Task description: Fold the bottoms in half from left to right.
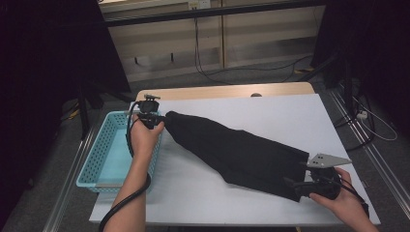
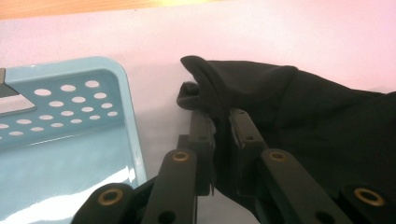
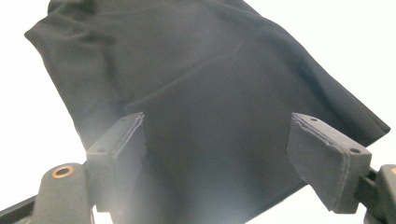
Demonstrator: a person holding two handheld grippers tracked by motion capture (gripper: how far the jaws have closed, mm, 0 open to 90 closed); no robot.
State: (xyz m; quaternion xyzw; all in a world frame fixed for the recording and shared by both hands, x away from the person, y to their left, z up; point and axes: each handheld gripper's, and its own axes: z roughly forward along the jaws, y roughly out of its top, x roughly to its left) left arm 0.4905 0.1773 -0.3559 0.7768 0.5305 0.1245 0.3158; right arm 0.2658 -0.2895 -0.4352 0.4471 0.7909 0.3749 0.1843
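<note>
I hold the left gripper [image 1: 153, 119] clamped on one end of the cloth [image 1: 237, 153]; in the left gripper view its jaws pinch a bunched fold of the black fabric [image 2: 243, 88]. The cloth lies diagonally across the white table [image 1: 270, 108], from just beside the blue basket [image 1: 99, 159] down toward the near right edge.

The right gripper [image 1: 309, 186] sits at the cloth's other end. Its jaws stand wide apart, and in the right gripper view the fabric [image 3: 210, 93] lies flat between and beyond the pads [image 3: 119, 140], untouched by them.

Risks from here, as I judge them:

1. The right jaws may close on one layer or on nothing, because the fabric lies flat and offers no raised edge.
2. Pulling left before the right grip is made would drag the free end across the table and skew the cloth.
3. The left pinch holds a small fold; a hard tug could slip it out.
4. The left hand is close to the basket rim and could snag it.
</note>
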